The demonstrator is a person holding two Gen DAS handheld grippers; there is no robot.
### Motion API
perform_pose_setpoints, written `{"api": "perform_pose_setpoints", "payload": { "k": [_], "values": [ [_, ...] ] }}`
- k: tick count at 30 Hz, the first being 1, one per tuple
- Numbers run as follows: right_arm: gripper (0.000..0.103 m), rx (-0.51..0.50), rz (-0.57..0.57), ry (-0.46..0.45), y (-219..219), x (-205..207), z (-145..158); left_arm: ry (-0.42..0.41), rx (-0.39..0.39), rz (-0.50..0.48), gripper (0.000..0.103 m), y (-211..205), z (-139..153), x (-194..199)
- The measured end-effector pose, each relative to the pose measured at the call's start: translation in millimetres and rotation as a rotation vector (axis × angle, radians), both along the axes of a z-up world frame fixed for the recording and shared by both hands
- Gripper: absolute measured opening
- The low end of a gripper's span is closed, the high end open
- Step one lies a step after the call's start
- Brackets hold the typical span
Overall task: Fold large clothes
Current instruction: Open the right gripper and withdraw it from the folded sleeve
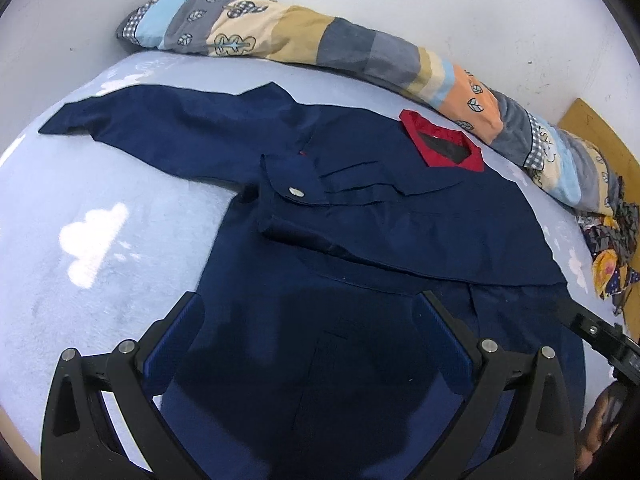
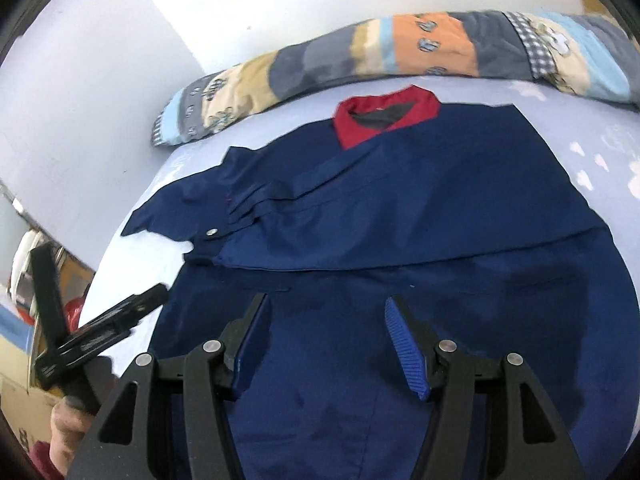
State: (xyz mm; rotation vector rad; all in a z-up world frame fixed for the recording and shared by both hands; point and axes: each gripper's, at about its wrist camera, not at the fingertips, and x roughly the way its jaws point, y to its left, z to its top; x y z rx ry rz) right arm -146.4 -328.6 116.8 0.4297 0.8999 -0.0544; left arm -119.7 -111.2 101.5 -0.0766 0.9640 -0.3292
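A large navy blue shirt (image 1: pixel 400 216) with a red collar (image 1: pixel 444 144) lies flat on the light blue bed. One sleeve is folded across its chest, the cuff with a silver snap (image 1: pixel 296 191) near the middle. The other sleeve (image 1: pixel 140 120) stretches out to the left. My left gripper (image 1: pixel 308 304) is open and empty, hovering over the shirt's lower part. My right gripper (image 2: pixel 326 304) is also open and empty above the shirt (image 2: pixel 420 208) near its hem. The red collar (image 2: pixel 384 120) shows at the far end. The left gripper's body (image 2: pixel 100 328) shows at the left edge.
A long patchwork bolster (image 1: pixel 340 52) lies along the white wall behind the shirt; it also shows in the right wrist view (image 2: pixel 400 52). A pile of patterned cloth (image 1: pixel 612 248) sits at the bed's right. The bed sheet (image 1: pixel 100 220) has white cloud prints.
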Motion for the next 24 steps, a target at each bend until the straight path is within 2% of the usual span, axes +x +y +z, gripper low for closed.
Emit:
{"api": "perform_pose_setpoints", "payload": {
  "k": [2,5,8,11,17,20,24],
  "values": [
    [0.061,-0.028,0.018,-0.026,3.9,-0.5,6.5,0.015,-0.016,-0.006,0.103,-2.1,-0.3,0.3],
    [0.062,-0.083,0.003,-0.027,3.4,0.1,9.3,0.015,0.005,-0.023,0.103,-0.5,4.5,-0.6],
    [0.062,-0.048,-0.002,-0.037,-3.7,-2.0,11.8,0.013,-0.05,-0.01,0.103,19.8,17.9,5.4],
    [0.062,-0.008,-0.01,-0.059,-12.4,-6.6,17.1,0.013,-0.115,0.095,0.103,62.6,30.3,24.7],
    [0.062,0.027,-0.033,-0.075,-23.8,-10.6,22.1,0.08,-0.224,0.344,0.103,176.6,34.5,91.9],
    [0.062,0.028,-0.028,-0.069,-24.1,-11.3,20.5,0.13,-0.301,0.468,0.103,234.5,24.1,133.0],
    [0.062,0.033,-0.023,-0.058,-24.6,-10.1,17.6,0.159,-0.416,0.568,0.101,284.0,2.0,177.9]
  ]
}}
